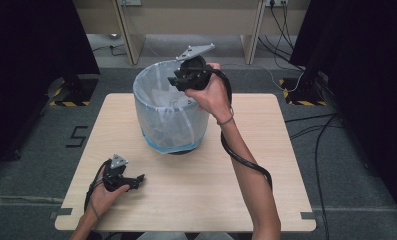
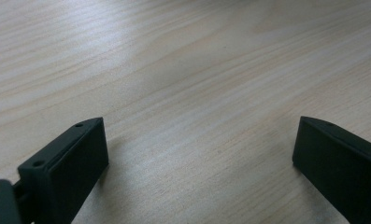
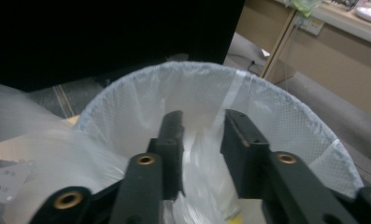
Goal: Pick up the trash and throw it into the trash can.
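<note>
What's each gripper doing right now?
Left gripper: open, empty, low over the table.
Right gripper: jaws parted over the lined bin, gripping nothing.

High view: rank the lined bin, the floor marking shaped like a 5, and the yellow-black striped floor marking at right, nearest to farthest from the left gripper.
From the left gripper, low on the table's left:
1. Floor marking shaped like a 5, on the carpet just left of the table.
2. Lined bin, up and right, mid-table; close to item 1, hard to separate.
3. Striped floor marking, far right.
</note>
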The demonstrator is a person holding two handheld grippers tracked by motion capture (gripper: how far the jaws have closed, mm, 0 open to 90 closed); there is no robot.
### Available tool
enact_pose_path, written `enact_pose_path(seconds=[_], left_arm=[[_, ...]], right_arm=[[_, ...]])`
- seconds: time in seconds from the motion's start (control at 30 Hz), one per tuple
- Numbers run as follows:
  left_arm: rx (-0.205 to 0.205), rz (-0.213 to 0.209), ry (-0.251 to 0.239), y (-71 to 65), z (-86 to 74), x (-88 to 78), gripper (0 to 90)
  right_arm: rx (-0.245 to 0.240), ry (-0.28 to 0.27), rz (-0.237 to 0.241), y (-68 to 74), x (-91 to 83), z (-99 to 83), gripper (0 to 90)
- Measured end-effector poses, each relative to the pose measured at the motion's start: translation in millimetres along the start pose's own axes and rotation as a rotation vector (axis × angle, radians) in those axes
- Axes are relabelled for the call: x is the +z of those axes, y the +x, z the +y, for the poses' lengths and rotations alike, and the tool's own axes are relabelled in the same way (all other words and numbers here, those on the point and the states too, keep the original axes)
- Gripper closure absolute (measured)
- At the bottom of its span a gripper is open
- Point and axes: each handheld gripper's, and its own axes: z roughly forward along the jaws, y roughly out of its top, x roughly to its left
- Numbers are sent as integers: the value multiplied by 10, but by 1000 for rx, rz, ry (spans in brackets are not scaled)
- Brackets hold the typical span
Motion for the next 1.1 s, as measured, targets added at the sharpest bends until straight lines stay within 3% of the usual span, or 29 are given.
enact_pose_path(seconds=[0.3,0.6,0.8,0.93,1.1], left_arm=[[3,1,0,2,1,0,25],[2,0,0,2,1,0,25],[2,0,0,2,1,0,25],[2,0,0,2,1,0,25],[2,0,0,1,1,0,25]], right_arm=[[-12,2,-28,-20,-191,-41,636],[33,13,-58,-138,-392,-276,604],[55,13,-81,-211,-475,-393,546],[82,3,-106,-244,-543,-479,455],[92,-4,-112,-260,-591,-544,423]])
